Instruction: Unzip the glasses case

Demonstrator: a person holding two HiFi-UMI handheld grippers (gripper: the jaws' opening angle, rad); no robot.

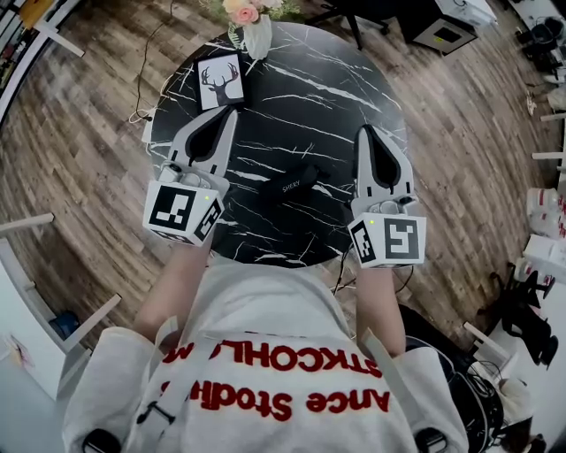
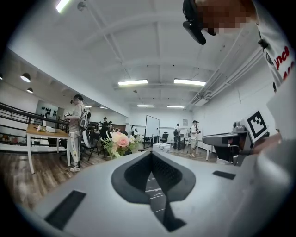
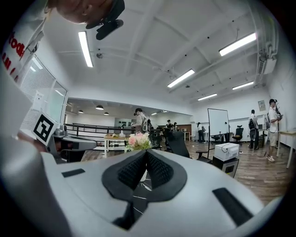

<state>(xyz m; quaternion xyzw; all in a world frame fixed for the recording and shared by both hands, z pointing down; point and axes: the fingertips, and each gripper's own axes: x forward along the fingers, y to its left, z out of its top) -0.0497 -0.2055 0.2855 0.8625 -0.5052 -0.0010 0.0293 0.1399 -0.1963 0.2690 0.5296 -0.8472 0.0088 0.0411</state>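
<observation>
The glasses case [image 1: 290,184] lies slantwise near the middle of the tabletop [image 1: 309,97], black on black, with nothing touching it. From where I stand its lid looks down, but I can't make out the zip or tell whether it is run shut or open.

The left gripper [image 1: 230,110] hangs to the left of the case and the right gripper [image 1: 363,130] to its right. Both are held level above the tabletop and point to the far side. Each has its jaws closed together on nothing. That pose, clear of the case on either side, would suit someone about to come in on it as well as someone backing off with the zip done.

The tabletop is round dark marble with white veins. At its far edge stand a small deer picture [image 1: 219,80] and a white vase [image 1: 256,35] of pink flowers [image 1: 243,11]. Around it is wood-plank floor [image 1: 97,150]. It is an open workroom with strip lights [image 2: 133,82], a whiteboard [image 2: 152,127] and other people [image 2: 76,132] standing about.
</observation>
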